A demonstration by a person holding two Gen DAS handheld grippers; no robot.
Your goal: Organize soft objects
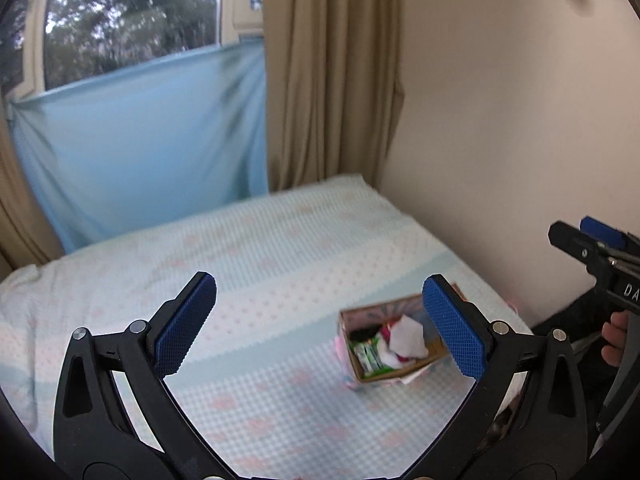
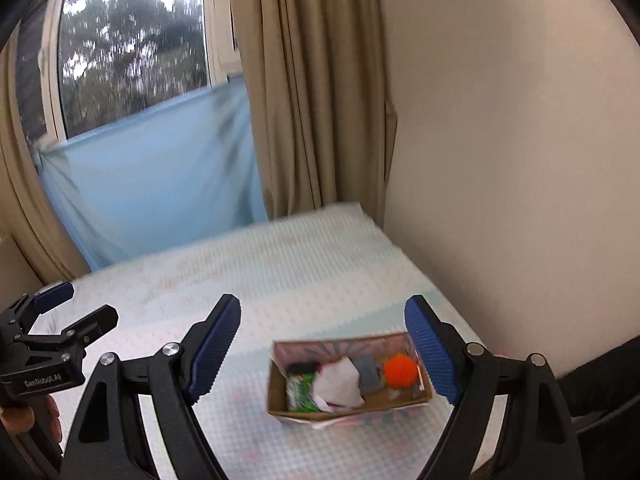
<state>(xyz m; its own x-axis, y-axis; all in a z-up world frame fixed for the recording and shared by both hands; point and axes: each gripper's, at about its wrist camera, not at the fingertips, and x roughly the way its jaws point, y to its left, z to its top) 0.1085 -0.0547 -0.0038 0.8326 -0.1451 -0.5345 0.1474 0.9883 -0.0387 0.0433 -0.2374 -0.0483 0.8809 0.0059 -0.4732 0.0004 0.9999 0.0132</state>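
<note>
A: Box contents, quick.

B: Cardboard box [image 2: 350, 376] sits on the bed [image 2: 280, 264], below and ahead of my right claw [image 2: 322, 354], showing between its fingers. Inside, from the left end: a green packet [image 2: 302, 392], a white folded piece [image 2: 340, 384] in the middle, something grey [image 2: 368, 372] beside it, and an orange fuzzy ball [image 2: 400, 370] at the right end, next to my right pad. Something dark lies at the back left corner; can't tell what.

A: Same from the left camera?

B: No. There the box [image 1: 390, 346] lies ahead of my left claw [image 1: 320, 322], toward its right finger, which covers the box's right end. I see the green packet [image 1: 370, 354], the white piece [image 1: 406, 338], a bit of pink-red. No orange ball, no grey thing in that view.

A: Claws?

B: Both spread wide, nothing between the pads. Neither touches the box. Each shows in the other's camera: right claw [image 1: 582, 236] at the far right edge, with part of a hand [image 1: 614, 338] under it; left claw [image 2: 76, 306] at the far left edge.

A: Any text?

B: "GenRobot.AI" on the left claw's body, seen from the right camera. On the right claw's body just "DA", cut off by the edge. Print on the green packet is too blurred to read.

A: Background?

B: Beige curtain [image 2: 316, 92], blue cloth [image 2: 160, 168] across the window, plain wall [image 2: 500, 160] to the right.
</note>
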